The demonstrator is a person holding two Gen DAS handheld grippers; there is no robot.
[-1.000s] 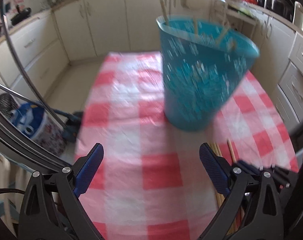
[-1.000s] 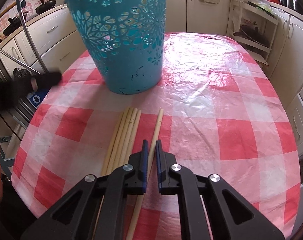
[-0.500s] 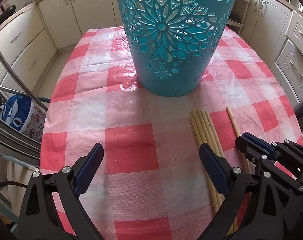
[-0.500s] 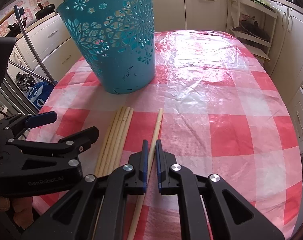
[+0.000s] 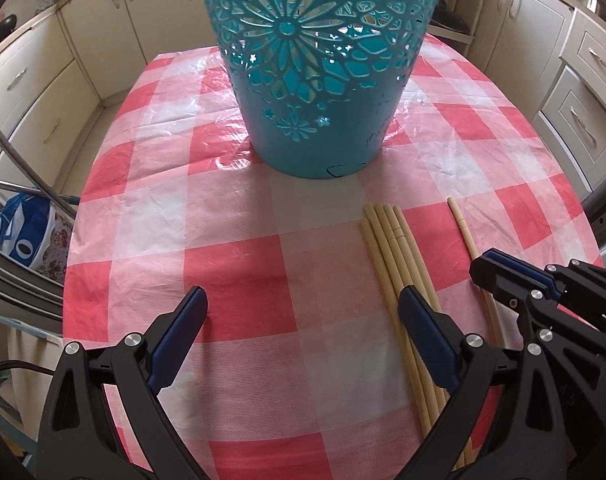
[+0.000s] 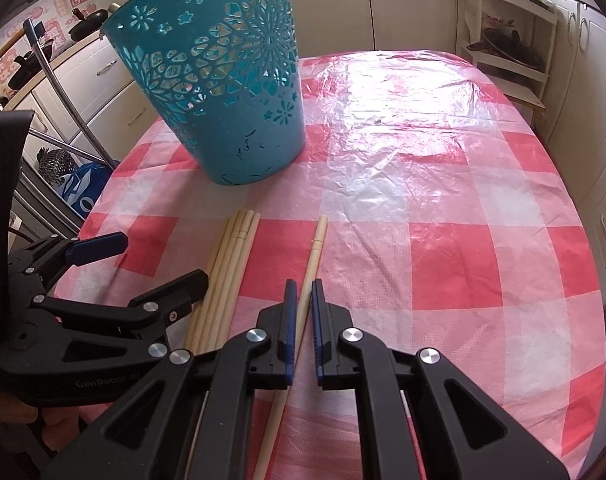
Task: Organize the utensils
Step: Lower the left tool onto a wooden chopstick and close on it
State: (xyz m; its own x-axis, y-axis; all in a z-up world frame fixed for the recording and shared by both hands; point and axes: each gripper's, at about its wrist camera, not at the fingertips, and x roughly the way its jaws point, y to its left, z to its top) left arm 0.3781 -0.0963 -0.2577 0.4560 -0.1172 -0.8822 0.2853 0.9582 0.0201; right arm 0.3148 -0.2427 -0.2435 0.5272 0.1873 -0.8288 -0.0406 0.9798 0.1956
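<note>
A teal cut-out basket (image 5: pixel 315 64) stands upright on the red-and-white checked table; it also shows in the right wrist view (image 6: pixel 219 84). A bundle of several bamboo chopsticks (image 5: pixel 395 256) lies in front of it, seen too in the right wrist view (image 6: pixel 231 268). A single chopstick (image 6: pixel 313 256) lies to their right (image 5: pixel 463 232). My left gripper (image 5: pixel 301 312) is open and empty, low over the table, its right finger over the bundle. My right gripper (image 6: pixel 301 296) has its jaws nearly closed around the single chopstick, with a narrow gap; it also shows in the left wrist view (image 5: pixel 515 276).
The checked tablecloth (image 6: pixel 443 200) has a shiny plastic cover. Cream kitchen cabinets (image 5: pixel 35 80) surround the table. A metal chair frame and a blue bag (image 5: pixel 19 232) stand off the left edge. A white rack (image 6: pixel 507 40) stands behind the table.
My left gripper came down and forward toward the table and basket, now beside the chopstick bundle. The basket went from tilted and blurred to standing still. My right gripper stayed at the single chopstick.
</note>
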